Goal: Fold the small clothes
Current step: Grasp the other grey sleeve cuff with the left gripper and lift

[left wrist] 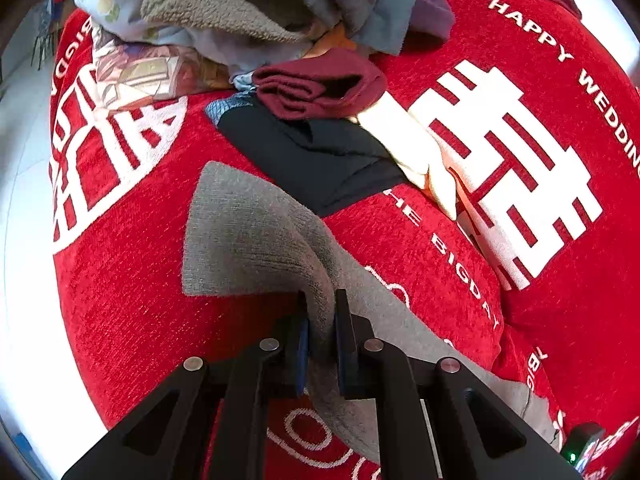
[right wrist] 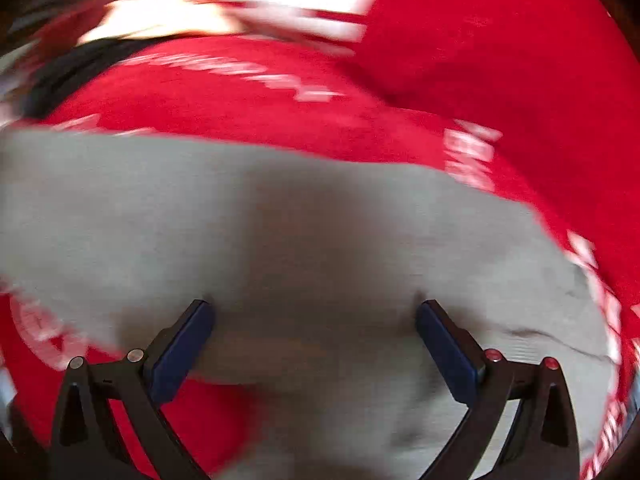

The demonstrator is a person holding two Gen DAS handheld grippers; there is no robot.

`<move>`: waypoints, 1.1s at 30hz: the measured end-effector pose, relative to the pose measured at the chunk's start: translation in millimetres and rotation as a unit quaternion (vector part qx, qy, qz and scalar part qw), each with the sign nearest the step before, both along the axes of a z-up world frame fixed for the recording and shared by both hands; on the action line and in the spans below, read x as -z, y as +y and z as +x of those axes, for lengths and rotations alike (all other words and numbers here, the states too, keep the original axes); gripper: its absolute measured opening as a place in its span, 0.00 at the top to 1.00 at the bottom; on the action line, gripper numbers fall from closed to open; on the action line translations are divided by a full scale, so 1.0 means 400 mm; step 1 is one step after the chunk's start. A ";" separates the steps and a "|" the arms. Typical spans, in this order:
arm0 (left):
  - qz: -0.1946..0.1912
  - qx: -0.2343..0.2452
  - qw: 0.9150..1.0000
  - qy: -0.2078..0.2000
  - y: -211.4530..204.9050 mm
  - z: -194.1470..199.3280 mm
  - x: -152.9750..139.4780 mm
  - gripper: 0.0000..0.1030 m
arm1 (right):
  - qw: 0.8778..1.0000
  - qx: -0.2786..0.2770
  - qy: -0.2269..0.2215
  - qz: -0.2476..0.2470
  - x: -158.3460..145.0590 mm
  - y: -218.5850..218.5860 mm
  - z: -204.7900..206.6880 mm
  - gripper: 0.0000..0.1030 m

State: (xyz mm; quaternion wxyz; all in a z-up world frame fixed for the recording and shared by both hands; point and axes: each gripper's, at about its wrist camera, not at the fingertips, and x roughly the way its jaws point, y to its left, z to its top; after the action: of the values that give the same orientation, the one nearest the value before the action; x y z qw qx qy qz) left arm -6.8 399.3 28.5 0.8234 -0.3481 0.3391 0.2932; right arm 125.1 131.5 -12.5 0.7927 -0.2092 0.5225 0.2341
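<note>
While the grey cloth is the piece in work, these lines go from left to right.

Surface: a red cover (left wrist: pixel 132 280) with white letters and signs; I cannot tell if a bed or a counter is under it.

Far pile: unfolded clothes (left wrist: pixel 248 12) lie heaped at the far edge, with a dark red piece (left wrist: pixel 316 88), a black piece (left wrist: pixel 316 152) and a pale yellow piece (left wrist: pixel 416 152) in front of the heap.

Task's thing: the grey cloth (left wrist: pixel 248 236) lies spread on the red cover, near the cameras, apart from the pile.

Left hand-held gripper (left wrist: pixel 322 344): closed on a ridge of the grey cloth; the fabric rises in a fold between the blue pads.

Right hand-held gripper (right wrist: pixel 314 340): its jaws stand wide apart over the grey cloth (right wrist: pixel 280 220), with nothing pinched; the view is blurred.

Handling, my judgement: the cloth seems light, soft and limp, not fragile and not slippery. It will sag and drape, so one pinch point will not keep it flat.

Where to hold, my judgement: at an edge or a corner, one hand-held gripper at each end of the same edge, so the fold comes straight.
</note>
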 end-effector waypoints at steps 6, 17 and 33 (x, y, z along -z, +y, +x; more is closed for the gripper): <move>0.053 0.021 0.998 0.008 -0.084 0.029 -0.059 0.89 | 0.998 0.007 -0.062 0.026 -0.109 -0.118 -0.046 0.02; 0.102 0.158 0.982 0.028 -0.474 0.205 -0.154 0.89 | 0.975 0.202 -0.084 0.032 -0.172 -0.730 -0.039 0.02; 0.158 0.385 0.908 0.057 -1.311 0.348 -0.137 0.89 | 0.941 0.312 -0.088 0.095 -0.145 -1.150 -0.079 0.02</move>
State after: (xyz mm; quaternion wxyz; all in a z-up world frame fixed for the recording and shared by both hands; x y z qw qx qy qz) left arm 132.5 -125.0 83.5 0.8959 -0.0388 0.4419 0.0225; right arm 93.5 -328.7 45.6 0.8849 0.0211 0.4652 0.0045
